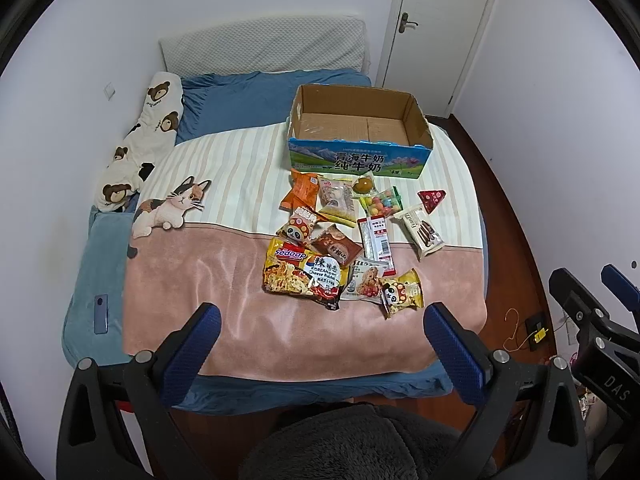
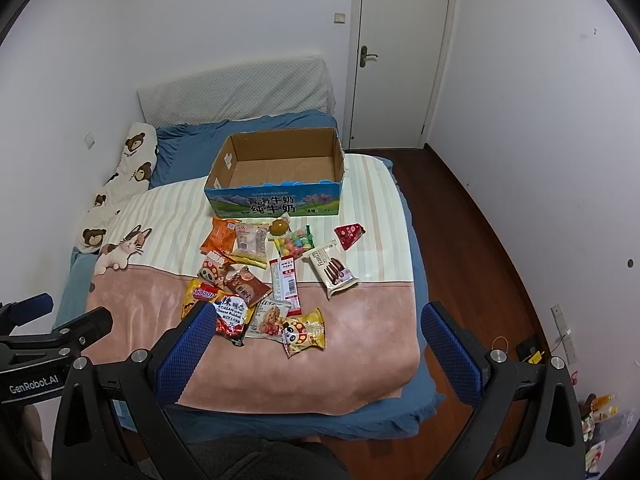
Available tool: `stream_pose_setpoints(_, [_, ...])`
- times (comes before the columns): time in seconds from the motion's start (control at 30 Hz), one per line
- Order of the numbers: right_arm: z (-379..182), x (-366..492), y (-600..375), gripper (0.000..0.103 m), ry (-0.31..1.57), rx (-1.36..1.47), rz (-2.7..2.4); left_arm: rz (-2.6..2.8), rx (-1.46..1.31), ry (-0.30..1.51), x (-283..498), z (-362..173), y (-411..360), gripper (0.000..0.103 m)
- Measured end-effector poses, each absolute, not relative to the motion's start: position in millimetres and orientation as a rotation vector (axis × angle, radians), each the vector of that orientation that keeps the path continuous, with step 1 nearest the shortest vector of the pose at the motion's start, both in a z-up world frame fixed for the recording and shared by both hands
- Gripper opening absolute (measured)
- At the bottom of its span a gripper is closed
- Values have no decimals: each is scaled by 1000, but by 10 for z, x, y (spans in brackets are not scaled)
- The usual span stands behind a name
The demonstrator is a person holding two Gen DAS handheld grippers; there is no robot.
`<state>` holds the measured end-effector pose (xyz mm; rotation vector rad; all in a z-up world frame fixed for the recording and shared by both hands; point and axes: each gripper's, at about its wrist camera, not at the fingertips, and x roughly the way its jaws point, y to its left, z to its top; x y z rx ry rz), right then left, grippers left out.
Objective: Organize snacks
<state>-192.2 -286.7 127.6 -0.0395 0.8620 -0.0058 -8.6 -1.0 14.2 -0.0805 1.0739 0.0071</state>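
On the bed, seen from the left wrist view, a heap of bright plastic snack packets lies loose on the pink-and-cream striped blanket, just in front of an open brown cardboard box with a blue-and-green printed front, whose floor looks bare. The left gripper hangs above the blanket's near edge, its blue fingers spread wide and holding nothing.

From the right wrist view the same layout shows: the box beyond the packets, and the right gripper likewise wide apart and empty, well short of the pile. Sorting looks not yet begun; the next move probably calls for reaching to a near packet, such as the yellow panda-printed bag, and pinching it by an edge.
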Motion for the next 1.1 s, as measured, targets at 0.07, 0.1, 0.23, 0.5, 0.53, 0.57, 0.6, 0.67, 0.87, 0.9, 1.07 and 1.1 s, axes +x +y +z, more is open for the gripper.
stream_pose_setpoints(0.07, [1273, -1911, -2864, 103, 861, -39, -4, 7, -85, 1074, -85, 149, -8, 103])
stream_pose_setpoints(0.1, [1273, -1904, -2860, 103, 860, -38, -3, 7, -83, 1074, -83, 141, 8, 103])
stream_pose_setpoints(0.23, [1271, -1881, -2832, 103, 853, -40, -1, 6, -86, 1071, -49, 127, 70, 103])
stream_pose_setpoints(0.5, [1262, -1898, -2807, 103, 849, -41, -3, -2, -91, 1063, -34, 133, 149, 103])
stream_pose_setpoints(0.53, [1266, -1891, -2804, 103, 848, -39, -2, -3, -91, 1062, -36, 131, 157, 103])
stream_pose_setpoints(0.57, [1258, -1889, -2794, 103, 847, -38, -1, -4, -91, 1061, -34, 133, 164, 103])
stream_pose_setpoints(0.6, [1259, -1887, -2791, 103, 844, -38, -3, -4, -91, 1061, -33, 135, 166, 103])
stream_pose_setpoints(0.67, [1257, -1883, -2784, 103, 843, -34, -3, -6, -89, 1057, -35, 148, 179, 103])
stream_pose_setpoints(0.87, [1250, -1868, -2782, 103, 843, -34, 0, -8, -94, 1048, -16, 161, 224, 103])
stream_pose_setpoints(0.9, [1250, -1850, -2776, 103, 846, -34, 2, -8, -94, 1046, -24, 164, 229, 103])
stream_pose_setpoints(1.07, [1253, -1824, -2756, 103, 843, -35, 4, -7, -95, 1047, -15, 168, 232, 103])
stream_pose_setpoints(1.1, [1257, -1824, -2749, 103, 842, -35, 5, -7, -95, 1047, -16, 168, 234, 103])
